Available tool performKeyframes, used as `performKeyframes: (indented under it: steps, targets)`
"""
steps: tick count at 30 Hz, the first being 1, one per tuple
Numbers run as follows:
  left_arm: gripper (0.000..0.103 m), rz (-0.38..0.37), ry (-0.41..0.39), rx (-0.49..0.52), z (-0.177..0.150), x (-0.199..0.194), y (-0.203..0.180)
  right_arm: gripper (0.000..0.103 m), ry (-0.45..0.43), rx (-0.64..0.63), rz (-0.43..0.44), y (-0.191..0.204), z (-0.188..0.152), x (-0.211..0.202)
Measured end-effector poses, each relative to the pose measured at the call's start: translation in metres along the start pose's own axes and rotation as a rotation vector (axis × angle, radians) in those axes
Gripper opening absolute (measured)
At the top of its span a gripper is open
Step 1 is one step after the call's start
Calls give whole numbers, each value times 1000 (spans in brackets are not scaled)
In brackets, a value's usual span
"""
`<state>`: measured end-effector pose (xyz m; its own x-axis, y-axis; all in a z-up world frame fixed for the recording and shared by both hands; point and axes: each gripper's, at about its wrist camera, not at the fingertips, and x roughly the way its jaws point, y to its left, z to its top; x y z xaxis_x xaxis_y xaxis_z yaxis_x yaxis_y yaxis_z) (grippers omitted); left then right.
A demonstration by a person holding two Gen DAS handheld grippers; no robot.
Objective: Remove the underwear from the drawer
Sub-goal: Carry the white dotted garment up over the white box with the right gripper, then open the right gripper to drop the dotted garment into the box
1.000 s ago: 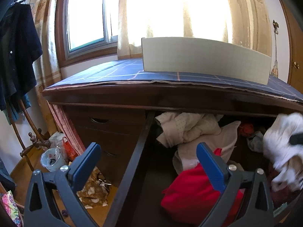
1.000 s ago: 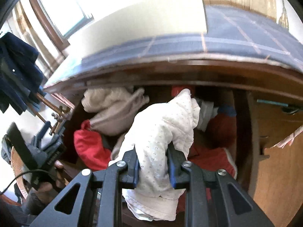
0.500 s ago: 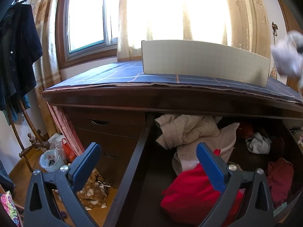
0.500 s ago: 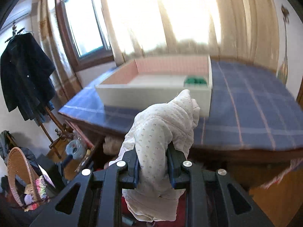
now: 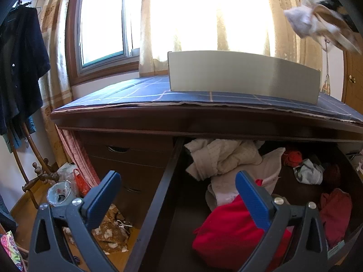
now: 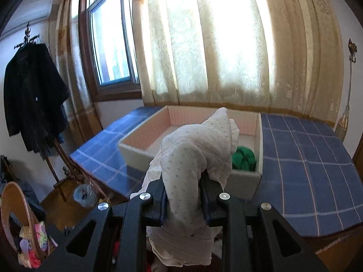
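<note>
My right gripper [image 6: 183, 200] is shut on white dotted underwear [image 6: 192, 156] and holds it high above the desk, in front of a white box [image 6: 140, 151] with a green garment [image 6: 244, 158] inside. The same underwear shows blurred at the top right of the left wrist view [image 5: 317, 22]. My left gripper [image 5: 179, 195] is open and empty, over the open drawer [image 5: 158, 195]. The drawer holds a red garment [image 5: 229, 233], a beige garment [image 5: 224, 156] and other small clothes.
The desk top carries a blue checked cloth [image 6: 306, 158]. A coat rack with a dark coat [image 6: 31, 104] stands at the left. A wicker basket [image 6: 13, 215] and a bin [image 5: 59, 195] are on the floor. Closed drawers [image 5: 127, 156] lie left of the open one.
My right gripper has lifted the white underwear out of the drawer and up above the desk, toward the white box. The left gripper has stayed still.
</note>
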<state>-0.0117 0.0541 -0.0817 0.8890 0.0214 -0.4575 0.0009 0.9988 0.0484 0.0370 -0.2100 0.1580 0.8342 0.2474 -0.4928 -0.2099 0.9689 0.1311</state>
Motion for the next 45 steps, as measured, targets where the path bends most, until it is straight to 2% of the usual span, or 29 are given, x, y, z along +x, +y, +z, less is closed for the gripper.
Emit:
performKeyframes:
  steps: [10, 14, 22, 34, 45]
  targets:
    - [103, -3, -8, 10, 0, -1, -1, 26, -91, 37, -34, -14, 45, 56]
    - [103, -6, -10, 13, 0, -1, -1, 26, -97, 52, -41, -18, 55, 81]
    - [103, -11, -11, 14, 0, -1, -1, 26, -48, 105, -61, -27, 65, 136]
    - [103, -20, -14, 22, 0, -2, -2, 26, 75, 133, -113, -36, 44, 206]
    - [103, -15, -22, 29, 0, -3, -2, 28, 126, 97, -165, -38, 40, 229]
